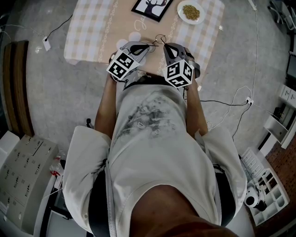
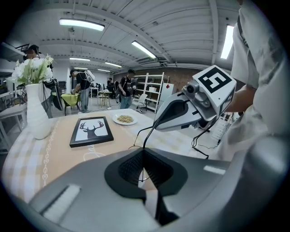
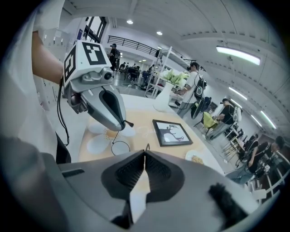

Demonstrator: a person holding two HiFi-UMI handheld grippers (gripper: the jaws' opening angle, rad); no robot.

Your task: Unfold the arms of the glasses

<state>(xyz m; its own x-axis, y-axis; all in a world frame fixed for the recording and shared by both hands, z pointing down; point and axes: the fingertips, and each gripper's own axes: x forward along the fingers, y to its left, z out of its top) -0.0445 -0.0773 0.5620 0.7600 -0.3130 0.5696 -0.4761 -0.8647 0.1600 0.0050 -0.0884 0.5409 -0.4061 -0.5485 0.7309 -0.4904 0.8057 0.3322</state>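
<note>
The glasses [image 1: 158,40] are a thin black wire pair with round lenses, held in the air above the table's near edge between both grippers. My left gripper [image 1: 151,46] is shut on the wire; in the left gripper view a thin strand [image 2: 144,141] runs up out of its closed jaws [image 2: 144,156] to the right gripper's tip [image 2: 155,128]. My right gripper [image 1: 164,46] is shut on a glasses arm, whose tip [image 3: 146,147] pokes out of its jaws [image 3: 145,159]. One round lens [image 3: 120,147] hangs below the left gripper's tip [image 3: 125,124].
The table [image 1: 92,32] has a checked cloth. On it are a framed deer picture [image 1: 150,8], a plate of food [image 1: 190,12], a white vase of flowers [image 2: 36,113] and white discs [image 3: 97,144]. Cables lie on the floor at both sides.
</note>
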